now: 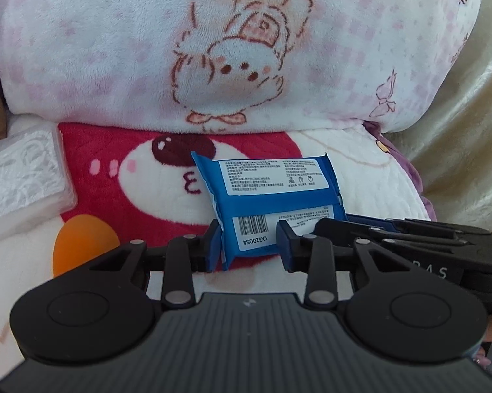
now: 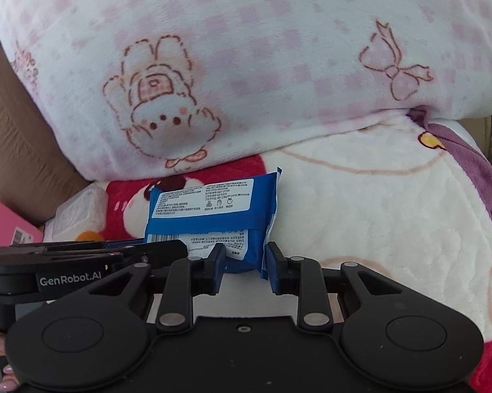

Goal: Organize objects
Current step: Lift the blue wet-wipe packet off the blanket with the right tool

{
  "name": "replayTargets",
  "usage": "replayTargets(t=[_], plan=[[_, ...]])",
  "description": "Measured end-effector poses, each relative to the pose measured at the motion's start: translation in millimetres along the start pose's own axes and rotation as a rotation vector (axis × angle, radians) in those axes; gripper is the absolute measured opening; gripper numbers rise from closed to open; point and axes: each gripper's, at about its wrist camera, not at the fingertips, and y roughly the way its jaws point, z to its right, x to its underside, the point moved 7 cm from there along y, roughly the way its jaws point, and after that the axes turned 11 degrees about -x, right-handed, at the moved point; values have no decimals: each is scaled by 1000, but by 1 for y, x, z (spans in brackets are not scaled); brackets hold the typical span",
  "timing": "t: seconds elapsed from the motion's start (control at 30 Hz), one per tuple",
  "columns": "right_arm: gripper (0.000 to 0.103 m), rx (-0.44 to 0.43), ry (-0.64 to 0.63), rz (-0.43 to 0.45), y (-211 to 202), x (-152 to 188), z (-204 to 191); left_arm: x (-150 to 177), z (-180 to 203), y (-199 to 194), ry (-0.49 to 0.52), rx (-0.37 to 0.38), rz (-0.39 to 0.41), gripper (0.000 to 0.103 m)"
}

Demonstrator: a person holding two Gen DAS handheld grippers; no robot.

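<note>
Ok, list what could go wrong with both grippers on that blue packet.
1. The left gripper and right gripper both pinch the near end of the blue wipes packet; pulling apart could tear its wrapper.
2. The soft packet may buckle or slip when lifted, since only one end is held.
3. The grippers sit close together and could collide.

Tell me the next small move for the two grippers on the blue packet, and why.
Probably lift it slightly, both hands together. The left gripper and right gripper each have their fingers closed on the near edge of the blue packet, one beside the other. It leans against the pink checked blanket on the cartoon blanket, so a short joint lift would free it without tearing.
</note>
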Motion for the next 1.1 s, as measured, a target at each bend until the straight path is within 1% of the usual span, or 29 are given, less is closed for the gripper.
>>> replayTargets(t=[0.13, 0.2, 0.27, 0.37, 0.47, 0.57, 0.63, 0.7, 0.8, 0.87, 0.97, 1.1], plan=[[36, -36, 9, -58, -4, 4, -6, 10, -7, -9, -71, 28, -77, 34], [36, -67, 75, -87, -6, 11, -6, 15, -7, -13, -70, 7, -131, 34], [37, -83, 106, -93, -6, 17, -5, 16, -7, -17, -71, -11, -157, 34], [38, -93, 149, -82, -6, 16, -1, 14, -9, -18, -77, -5, -173, 34], [39, -88, 168, -51, -7, 13, 2, 12, -15, -17, -102, -5, -164, 34], [39, -81, 120, -27, -5, 11, 1, 10, -17, -11, -90, -29, -127, 37], [36, -79, 96, -21, -1, 12, 2, 11, -18, -7, -90, -25, -117, 34], [33, -76, 108, -14, 3, 14, 5, 12, -15, -7, -66, -22, -102, 31], [31, -75, 109, -11, 3, 14, 4, 14, -10, -10, -24, -30, -69, 29], [31, -68, 101, -11, 2, 15, 0, 15, -8, -13, -19, -29, -58, 29], [31, -58, 82, -19, 0, 18, -6, 18, -10, -17, -48, -5, -66, 29], [31, -74, 78, -36, -6, 21, -14, 21, -18, -26, -113, 44, -94, 29]])
